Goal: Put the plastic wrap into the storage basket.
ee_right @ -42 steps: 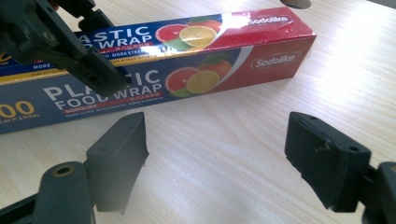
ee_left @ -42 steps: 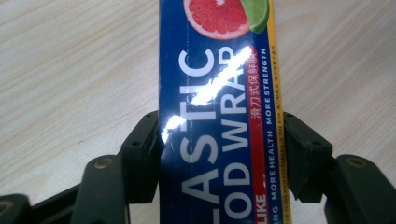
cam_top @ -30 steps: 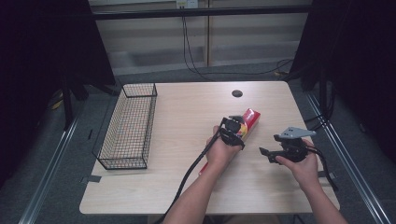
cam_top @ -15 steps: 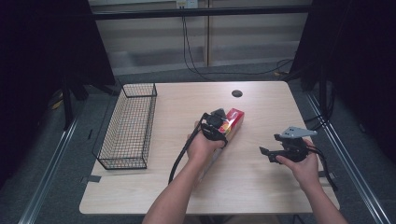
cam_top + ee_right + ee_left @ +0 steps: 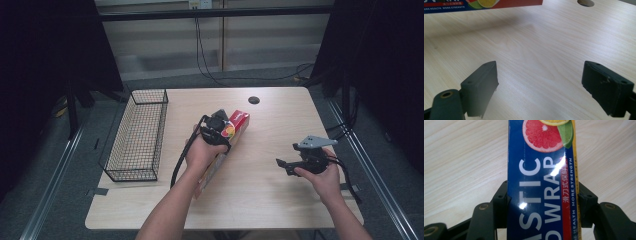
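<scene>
Now carrying | left claw [image 5: 541, 202] is clamping the plastic wrap box [image 5: 541, 170] across its width — lifted over the counter [image 5: 270, 195] | next: likely easing it toward the wire basket [image 5: 137, 135], well apart | right claw [image 5: 541, 85] is gaping wide, having just been opening — nothing between

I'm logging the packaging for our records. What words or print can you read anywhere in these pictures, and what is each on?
"STIC" above "WRAP": large white letters, cut off by the frame, on the blue face of the plastic wrap box.
"MORE STRENGTH": small white print along the box's red strip; "HEALTH" precedes it.
Chinese characters on the same red strip: too small to read surely.
"HEALTH MORE STRENGTH": on the box edge in the right gripper view, blurred.
</scene>
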Tool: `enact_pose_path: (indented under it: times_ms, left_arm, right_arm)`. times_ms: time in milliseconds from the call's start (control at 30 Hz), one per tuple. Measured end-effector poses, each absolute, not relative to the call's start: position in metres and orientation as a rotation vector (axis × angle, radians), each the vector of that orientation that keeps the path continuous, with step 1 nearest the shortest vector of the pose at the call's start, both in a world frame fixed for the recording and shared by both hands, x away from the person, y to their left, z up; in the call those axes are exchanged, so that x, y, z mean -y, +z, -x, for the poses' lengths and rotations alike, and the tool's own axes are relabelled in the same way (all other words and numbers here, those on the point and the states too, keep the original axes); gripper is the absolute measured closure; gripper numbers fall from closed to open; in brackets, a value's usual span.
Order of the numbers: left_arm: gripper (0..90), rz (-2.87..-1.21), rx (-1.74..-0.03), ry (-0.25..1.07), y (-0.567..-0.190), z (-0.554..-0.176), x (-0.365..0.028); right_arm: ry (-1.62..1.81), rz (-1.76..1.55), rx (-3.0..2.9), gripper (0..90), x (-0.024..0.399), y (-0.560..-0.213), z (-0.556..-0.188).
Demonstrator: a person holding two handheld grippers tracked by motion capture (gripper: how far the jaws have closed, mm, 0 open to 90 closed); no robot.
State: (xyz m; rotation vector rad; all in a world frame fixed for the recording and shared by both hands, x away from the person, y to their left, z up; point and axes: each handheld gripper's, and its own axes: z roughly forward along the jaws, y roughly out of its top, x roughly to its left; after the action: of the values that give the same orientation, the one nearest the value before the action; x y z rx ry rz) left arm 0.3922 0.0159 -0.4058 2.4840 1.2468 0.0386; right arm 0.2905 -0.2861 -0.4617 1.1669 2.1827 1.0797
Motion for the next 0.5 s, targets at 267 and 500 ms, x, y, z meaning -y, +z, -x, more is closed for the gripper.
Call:
enact_pose_path:
  times_ms: [267,500]
  left_arm:
    - [43.1,-2.478,-1.274,0.056,-0.394,-0.393,-0.03]
    - [43.0,-2.435,-1.317,0.075,-0.382,-0.393,-0.046]
  right_arm:
    - [1.064,-1.174,-2.204,9.7,0.286,-0.464,-0.291]
    - [1.061,-1.16,-2.217,8.2,0.284,-0.464,-0.292]
